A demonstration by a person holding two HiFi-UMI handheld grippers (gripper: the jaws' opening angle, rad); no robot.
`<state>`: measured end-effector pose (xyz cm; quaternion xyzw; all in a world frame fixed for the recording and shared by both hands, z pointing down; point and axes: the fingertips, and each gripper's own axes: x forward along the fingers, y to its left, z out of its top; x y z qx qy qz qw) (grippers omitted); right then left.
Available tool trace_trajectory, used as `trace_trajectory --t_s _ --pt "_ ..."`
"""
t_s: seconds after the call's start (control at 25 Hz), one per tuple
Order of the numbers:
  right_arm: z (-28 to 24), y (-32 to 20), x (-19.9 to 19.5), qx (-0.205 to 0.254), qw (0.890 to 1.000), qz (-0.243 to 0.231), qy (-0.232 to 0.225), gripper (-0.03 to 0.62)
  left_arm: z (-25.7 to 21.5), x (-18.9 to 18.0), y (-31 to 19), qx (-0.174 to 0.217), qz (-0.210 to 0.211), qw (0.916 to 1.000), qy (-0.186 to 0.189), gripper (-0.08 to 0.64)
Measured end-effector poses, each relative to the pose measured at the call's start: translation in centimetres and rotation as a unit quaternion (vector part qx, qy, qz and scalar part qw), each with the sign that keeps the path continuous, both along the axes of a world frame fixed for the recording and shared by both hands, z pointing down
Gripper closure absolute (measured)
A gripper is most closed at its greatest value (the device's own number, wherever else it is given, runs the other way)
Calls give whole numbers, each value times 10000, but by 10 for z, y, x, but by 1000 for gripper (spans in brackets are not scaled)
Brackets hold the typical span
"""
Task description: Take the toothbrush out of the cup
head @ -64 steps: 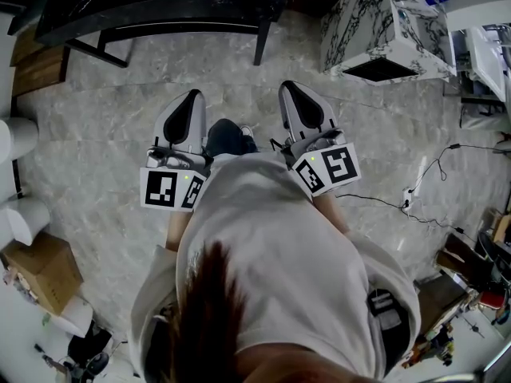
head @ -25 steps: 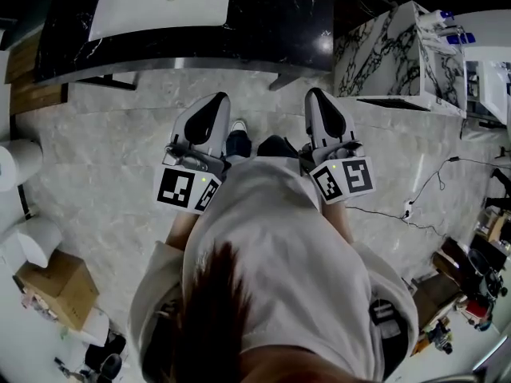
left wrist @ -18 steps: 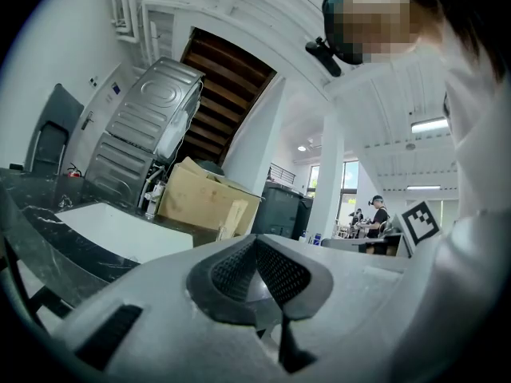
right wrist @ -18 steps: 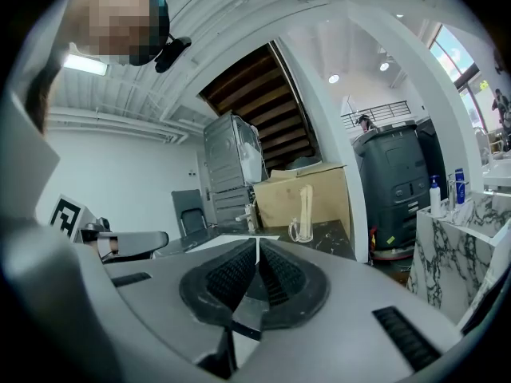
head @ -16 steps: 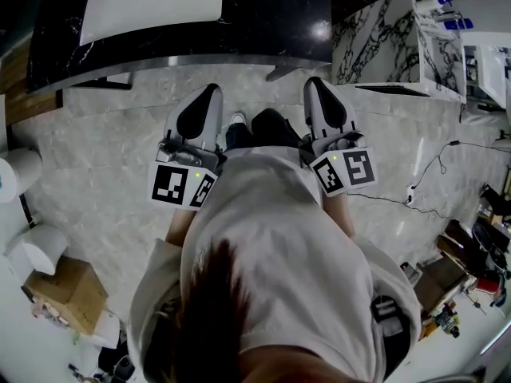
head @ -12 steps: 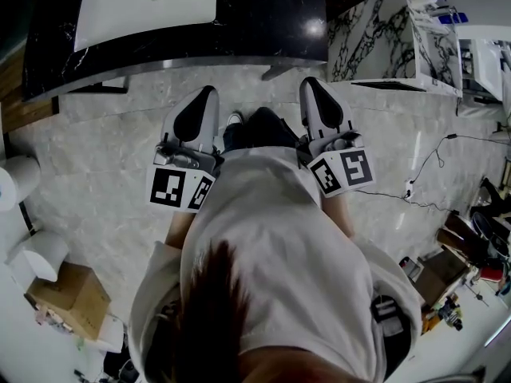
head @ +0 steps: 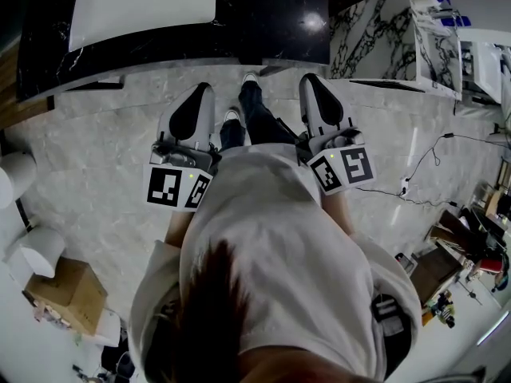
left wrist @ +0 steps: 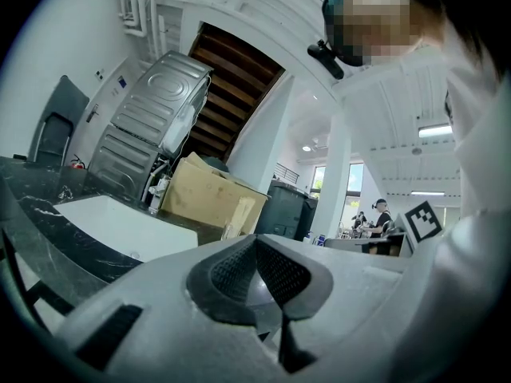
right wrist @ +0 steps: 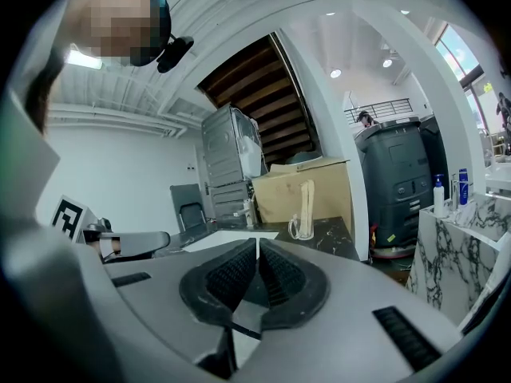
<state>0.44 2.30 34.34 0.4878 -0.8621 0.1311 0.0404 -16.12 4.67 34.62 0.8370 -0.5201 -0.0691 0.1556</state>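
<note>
A clear glass cup with a handle stands on the black marble counter, far ahead of my right gripper. A pale upright toothbrush stands in it. My right gripper's jaws are shut with nothing between them. The left gripper is also shut and empty, and its view shows the white sink but no cup. In the head view both grippers, left and right, are held level at waist height just short of the counter. The cup does not show there.
A white sink basin is set in the counter's left part. A white marbled cabinet stands at the right, with bottles on top. A cardboard box and cables lie on the floor. The person's leg reaches forward between the grippers.
The person has stepped toward the counter, one foot now forward near its edge. Both grippers came along and stayed shut.
</note>
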Motion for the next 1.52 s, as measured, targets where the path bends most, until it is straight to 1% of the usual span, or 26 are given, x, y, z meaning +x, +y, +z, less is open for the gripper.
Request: trace_trajectory --t_s 0.2,0.52,0.88,1.24,1.52 --pt "3 -28 -1 10 9999 -134 -97 572 4 -2 -24 -53 -149 9999 -47 545" --pt "3 -100 7 -8 9996 -273 -122 572 4 -2 -85 -69 -421 9990 -121 545" --pt "2 -168 30 24 9990 -406 -173 572 -4 13 -150 67 -699 9972 -254 545" --pt "12 -208 52 -63 9985 -492 -246 572 -4 13 -189 89 -1105 9927 -477 545" --pt "19 -216 55 -170 9984 -454 -285 572 1 17 -198 -9 -1068 9926 -571 545"
